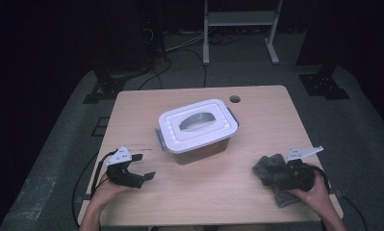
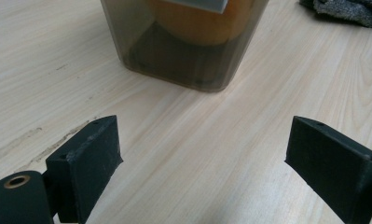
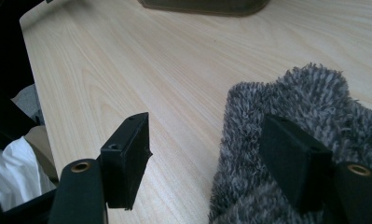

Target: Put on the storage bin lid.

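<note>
No label or writing can be read anywhere. The box (image 1: 198,127) sits mid-table (image 1: 276,110) under a white lid (image 1: 199,122); through its smoky wall something orange (image 2: 197,21) shows, too blurred and cut off to name. The left gripper (image 1: 140,167) rests near the front left, jaws spread over bare wood. The right gripper (image 1: 262,172) lies on the grey cloth (image 3: 286,107) at the front right, jaws spread, one above the cloth's fuzzy pile and one above bare wood.

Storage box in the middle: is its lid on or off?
On. The white lid sits flat over the storage box, covering its whole top on the table.
</note>
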Tool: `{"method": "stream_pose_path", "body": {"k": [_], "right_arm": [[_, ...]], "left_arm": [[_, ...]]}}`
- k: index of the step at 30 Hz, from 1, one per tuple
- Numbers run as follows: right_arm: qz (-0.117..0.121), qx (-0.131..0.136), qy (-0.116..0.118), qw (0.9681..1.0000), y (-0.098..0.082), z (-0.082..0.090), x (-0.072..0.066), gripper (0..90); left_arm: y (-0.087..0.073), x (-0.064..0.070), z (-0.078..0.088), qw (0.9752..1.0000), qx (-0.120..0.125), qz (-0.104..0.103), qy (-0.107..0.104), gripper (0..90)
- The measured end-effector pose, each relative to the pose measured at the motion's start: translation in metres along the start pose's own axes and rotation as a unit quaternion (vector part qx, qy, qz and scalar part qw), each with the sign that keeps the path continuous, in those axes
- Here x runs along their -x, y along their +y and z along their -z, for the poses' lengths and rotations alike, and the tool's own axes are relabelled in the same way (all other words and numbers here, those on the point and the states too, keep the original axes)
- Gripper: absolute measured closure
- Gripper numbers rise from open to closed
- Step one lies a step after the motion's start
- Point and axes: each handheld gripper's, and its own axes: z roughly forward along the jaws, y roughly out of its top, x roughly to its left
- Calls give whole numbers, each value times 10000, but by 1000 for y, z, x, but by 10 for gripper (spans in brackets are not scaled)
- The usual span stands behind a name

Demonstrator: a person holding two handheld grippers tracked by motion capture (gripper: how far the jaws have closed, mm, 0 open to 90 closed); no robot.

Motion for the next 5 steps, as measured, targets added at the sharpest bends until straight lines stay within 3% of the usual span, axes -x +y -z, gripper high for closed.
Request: {"method": "stream_pose_path", "body": {"k": [5], "right_arm": [[15,-12,-3,10000,0,-1,0,324]], "left_arm": [[-2,1,-1,10000,-16,-2,-10,94]]}}
